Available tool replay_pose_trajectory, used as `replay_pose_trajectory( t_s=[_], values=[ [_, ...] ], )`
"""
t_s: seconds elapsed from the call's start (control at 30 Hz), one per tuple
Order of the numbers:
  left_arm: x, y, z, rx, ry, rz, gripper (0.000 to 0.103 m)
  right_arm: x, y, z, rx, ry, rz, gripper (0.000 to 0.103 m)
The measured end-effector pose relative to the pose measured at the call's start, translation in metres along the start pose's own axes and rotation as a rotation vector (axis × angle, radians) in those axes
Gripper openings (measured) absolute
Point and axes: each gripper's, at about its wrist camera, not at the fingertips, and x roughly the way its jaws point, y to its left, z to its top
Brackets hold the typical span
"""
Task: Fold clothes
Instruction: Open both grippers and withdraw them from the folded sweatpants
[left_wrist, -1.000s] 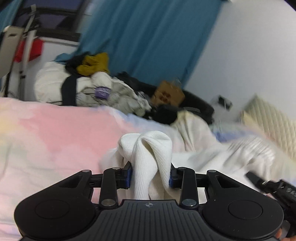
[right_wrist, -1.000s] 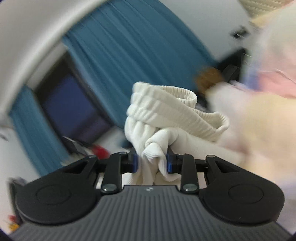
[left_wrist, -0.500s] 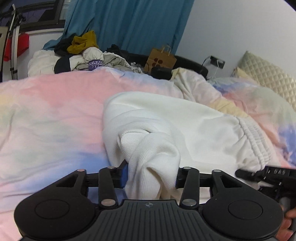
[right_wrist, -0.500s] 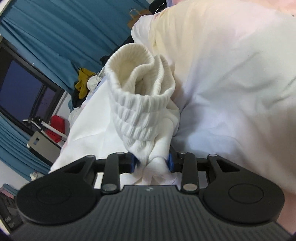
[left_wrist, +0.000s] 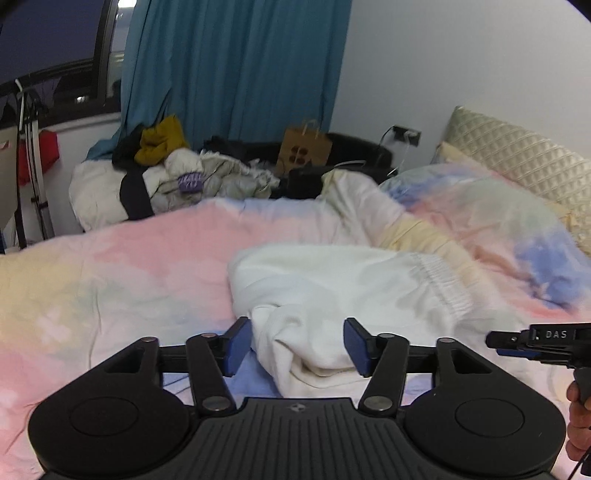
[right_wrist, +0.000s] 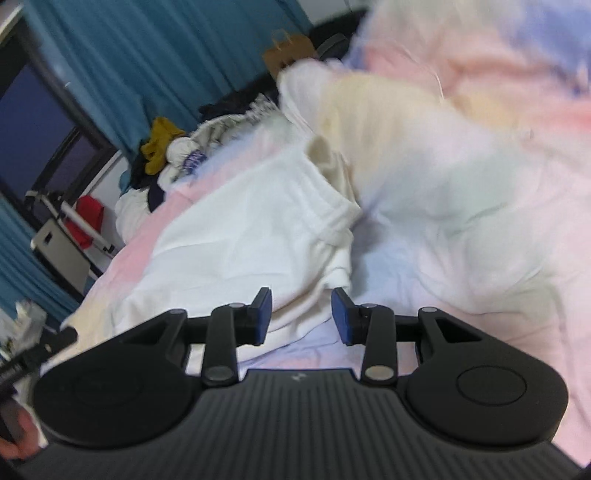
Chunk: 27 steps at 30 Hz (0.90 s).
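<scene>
One white garment (left_wrist: 343, 291) lies in a loose heap on the bed (left_wrist: 110, 266), toward its near edge, elastic waistband on the pillow (left_wrist: 517, 162) side. Left gripper (left_wrist: 297, 345) stands with jaws apart around a bunched end that rests on the bed; right gripper (right_wrist: 301, 314) is likewise spread, with the garment's near corner lying between its pads.

Likely risks: the bunched end may hold its twist and spoil any fold, and a grab here could pinch the duvet beneath, since both are soft and pale.

Hard to make out: what kind of garment this is, its far edge, and much of the right view, which is blurred. A clothes pile (left_wrist: 177, 173) sits beyond the bed's far edge.
</scene>
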Motion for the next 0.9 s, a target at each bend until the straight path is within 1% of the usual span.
replay_pose_trajectory(
  t_s=[0.03, 0.1, 0.2, 0.23, 0.3, 0.37, 0.43, 0.47, 0.53, 0.63, 0.7, 0.73, 0.8, 0.83, 0.87, 0.9],
  values=[
    [-0.013, -0.003, 0.003, 0.006, -0.011, -0.002, 0.06, -0.012, 0.007, 0.0, -0.021, -0.014, 0.005, 0.039],
    [-0.038, -0.009, 0.007, 0.018, -0.033, -0.004, 0.068, -0.035, 0.023, 0.0, -0.063, -0.045, 0.018, 0.039],
    [-0.074, -0.019, 0.011, 0.029, -0.063, 0.0, 0.072, -0.067, 0.048, -0.005, -0.127, -0.098, 0.022, 0.039],
    [-0.084, -0.022, 0.011, 0.031, -0.063, -0.001, 0.073, -0.075, 0.054, -0.008, -0.137, -0.108, 0.025, 0.039],
    [-0.105, -0.027, 0.01, 0.036, -0.063, -0.003, 0.079, -0.091, 0.064, -0.016, -0.156, -0.127, 0.031, 0.039],
    [-0.123, -0.03, 0.008, 0.036, -0.06, -0.008, 0.08, -0.106, 0.075, -0.023, -0.175, -0.147, 0.037, 0.039],
    [-0.141, -0.034, 0.004, 0.044, -0.07, -0.001, 0.087, -0.122, 0.086, -0.031, -0.195, -0.166, 0.043, 0.039],
    [-0.15, -0.035, 0.001, 0.052, -0.078, 0.003, 0.092, -0.13, 0.092, -0.035, -0.204, -0.176, 0.046, 0.039],
    [-0.168, -0.037, -0.005, 0.067, -0.096, 0.013, 0.096, -0.146, 0.103, -0.042, -0.224, -0.195, 0.053, 0.039],
    [-0.186, -0.036, -0.017, 0.089, -0.113, 0.042, 0.103, -0.155, 0.113, -0.056, -0.248, -0.209, 0.052, 0.039],
    [-0.194, -0.034, -0.026, 0.105, -0.116, 0.055, 0.103, -0.153, 0.118, -0.064, -0.268, -0.214, 0.043, 0.04],
    [-0.194, -0.029, -0.033, 0.102, -0.112, 0.06, 0.103, -0.152, 0.12, -0.069, -0.278, -0.216, 0.038, 0.042],
    [-0.193, -0.016, -0.048, 0.081, -0.089, 0.056, 0.103, -0.148, 0.123, -0.08, -0.292, -0.229, 0.02, 0.052],
    [-0.193, -0.01, -0.054, 0.071, -0.087, 0.058, 0.103, -0.146, 0.124, -0.085, -0.295, -0.238, 0.01, 0.056],
    [-0.194, -0.005, -0.061, 0.066, -0.093, 0.068, 0.103, -0.143, 0.125, -0.089, -0.295, -0.244, 0.004, 0.062],
    [-0.195, 0.0, -0.065, 0.065, -0.098, 0.082, 0.103, -0.14, 0.127, -0.093, -0.3, -0.243, 0.005, 0.065]
  ],
)
